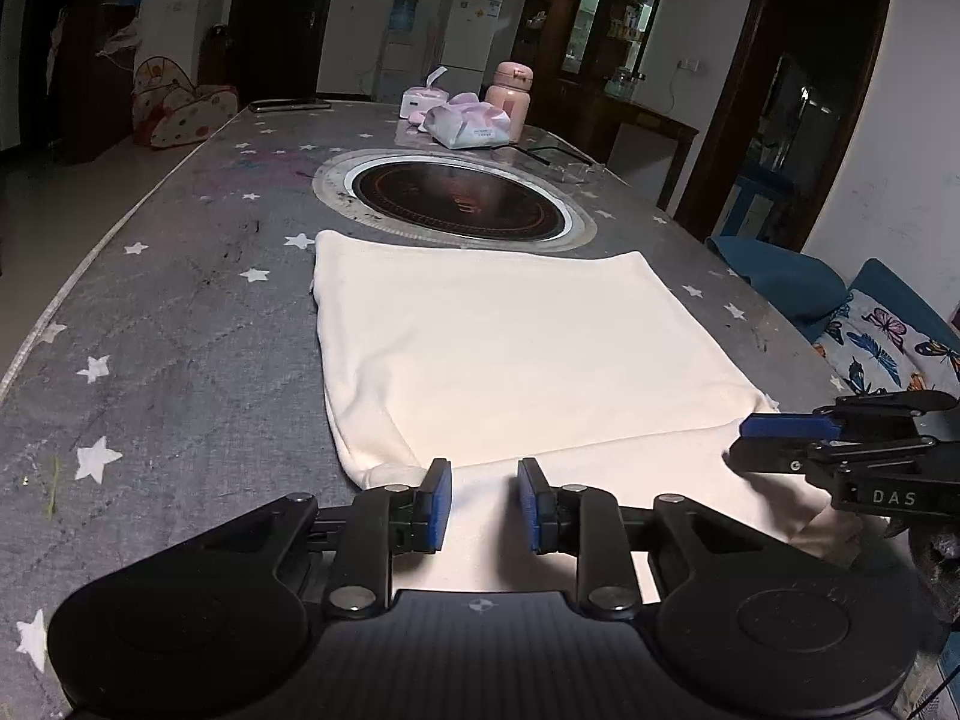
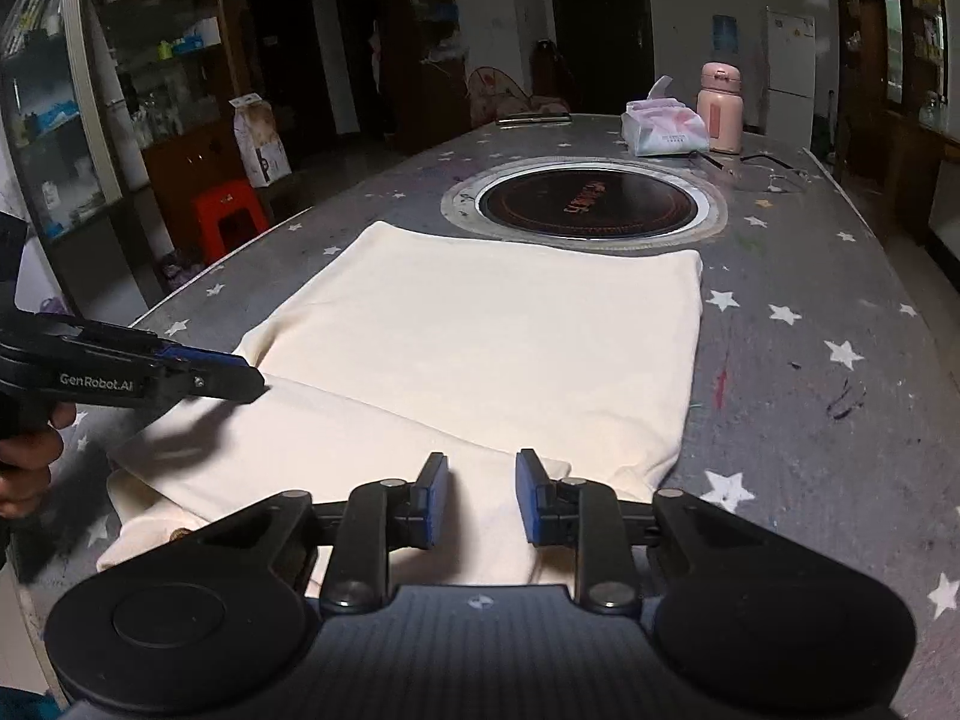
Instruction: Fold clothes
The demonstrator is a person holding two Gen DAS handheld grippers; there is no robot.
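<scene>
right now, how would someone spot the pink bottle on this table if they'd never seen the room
Start at the round black cooktop sunk into the star-patterned grey table, with the folded cream garment lying on its near side. Look past it to the table's far end, where the pink bottle stands upright beside a soft pack of tissues. It is the only tall, rigid, lidded thing there.
</scene>
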